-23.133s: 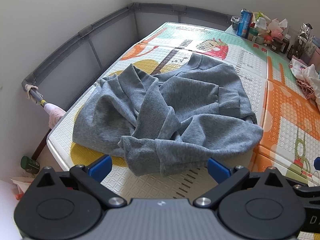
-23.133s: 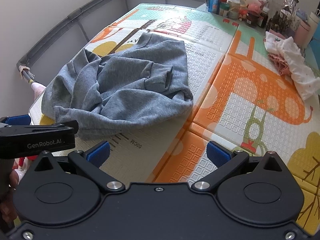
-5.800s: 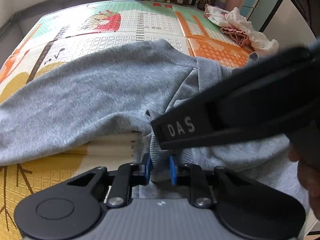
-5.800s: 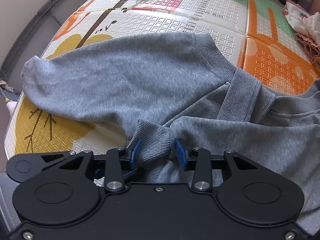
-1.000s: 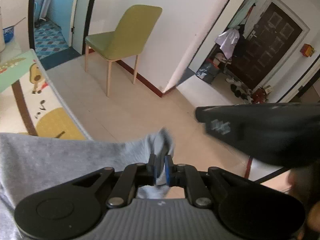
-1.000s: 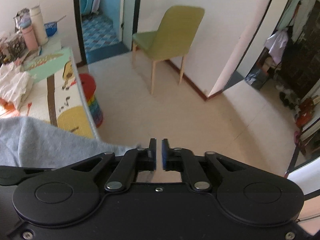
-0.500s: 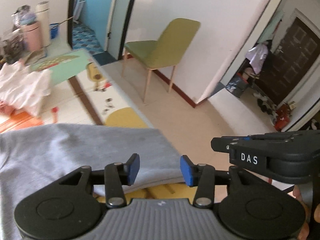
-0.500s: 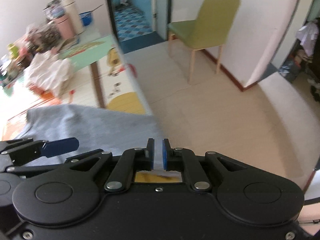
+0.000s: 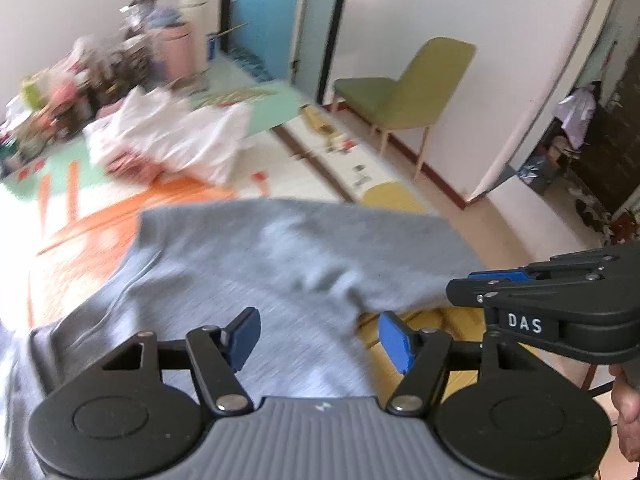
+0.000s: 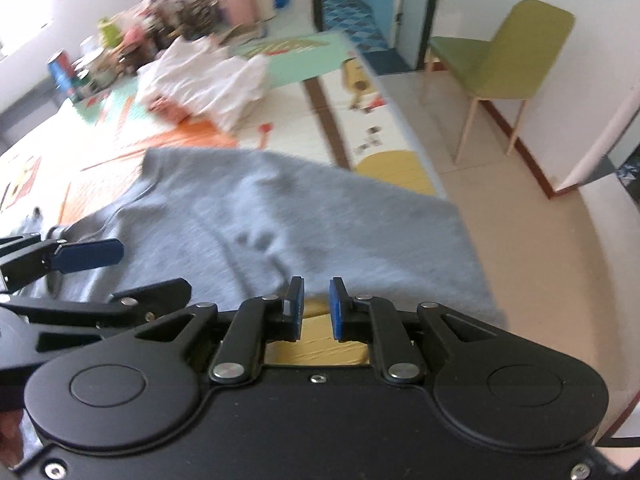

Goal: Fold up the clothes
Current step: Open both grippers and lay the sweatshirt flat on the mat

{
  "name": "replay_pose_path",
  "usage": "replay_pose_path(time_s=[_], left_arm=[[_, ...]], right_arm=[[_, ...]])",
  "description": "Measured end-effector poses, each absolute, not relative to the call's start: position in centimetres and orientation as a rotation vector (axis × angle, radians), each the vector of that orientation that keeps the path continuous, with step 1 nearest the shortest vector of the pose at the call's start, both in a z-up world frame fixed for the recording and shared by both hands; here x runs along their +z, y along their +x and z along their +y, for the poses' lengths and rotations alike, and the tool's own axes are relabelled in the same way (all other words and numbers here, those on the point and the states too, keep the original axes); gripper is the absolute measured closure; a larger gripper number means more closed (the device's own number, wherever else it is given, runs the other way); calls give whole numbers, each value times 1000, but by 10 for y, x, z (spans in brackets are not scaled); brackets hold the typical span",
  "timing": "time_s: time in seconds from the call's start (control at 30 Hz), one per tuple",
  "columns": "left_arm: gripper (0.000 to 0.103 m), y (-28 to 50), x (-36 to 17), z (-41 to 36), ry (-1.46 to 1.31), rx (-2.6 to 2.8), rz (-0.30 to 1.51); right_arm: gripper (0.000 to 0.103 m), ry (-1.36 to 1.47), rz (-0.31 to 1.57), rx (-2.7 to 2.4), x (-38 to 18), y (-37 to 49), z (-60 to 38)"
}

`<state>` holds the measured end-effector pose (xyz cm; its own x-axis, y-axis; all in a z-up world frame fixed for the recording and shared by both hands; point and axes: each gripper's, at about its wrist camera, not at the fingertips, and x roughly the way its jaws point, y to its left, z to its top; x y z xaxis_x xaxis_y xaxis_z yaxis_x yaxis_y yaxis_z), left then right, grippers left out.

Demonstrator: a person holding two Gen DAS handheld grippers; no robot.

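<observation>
I saw a grey sweatshirt (image 9: 280, 264) spread fairly flat on a colourful play mat (image 9: 72, 240), and I used that sweatshirt as my landmark. To its far left, a heap of white clothes (image 9: 172, 140) lay on the mat, well apart from it, with blurred bottles and clutter (image 9: 100, 68) beyond. Over the sweatshirt's near part, my left gripper (image 9: 318, 338) hung with its blue pads spread wide and opening further; grey cloth lay below the gap, but neither pad pressed on it. Just right of that, at the sweatshirt's near right corner, my right gripper (image 10: 316, 308) had its jaws only narrowly apart and opening, with yellow mat showing through the slot and no cloth pinched. I judged that the garment had been laid out and let go, so the smoothing step looked done, while no fold of sleeves or body showed yet; the white heap also seemed to be waiting. The sweatshirt's right edge ran along the mat's border, and its near right corner seemed to overhang that border toward the bare tiled floor (image 10: 532, 264), so a tug rightward could drag it off. Farther right of the sweatshirt stood a green chair (image 10: 508, 60), well clear. The open mat to the sweatshirt's left offered the best room for folding.
</observation>
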<state>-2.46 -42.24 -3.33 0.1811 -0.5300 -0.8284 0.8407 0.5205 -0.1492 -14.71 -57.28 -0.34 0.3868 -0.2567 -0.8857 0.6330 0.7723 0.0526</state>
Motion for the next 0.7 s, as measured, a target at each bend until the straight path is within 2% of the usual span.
replay_pose_path(time_s=[0.13,0.23,0.53,0.7], left_arm=[[32,-10,-38,-381,386,-940,993],[32,-3,-42,-349,378,-899,1016],[30,9,-48,-245,338,-772,1091],[30,6,-50,-195,317,-693,1136]], right_arm=[[89,400,1044,-532,-13,-131,-538],[81,378,1054,-486,-18,-122,-511],[80,337,1101,-363,-28,-121,-445],[75,322,1129,-322,-35,-126,-417]])
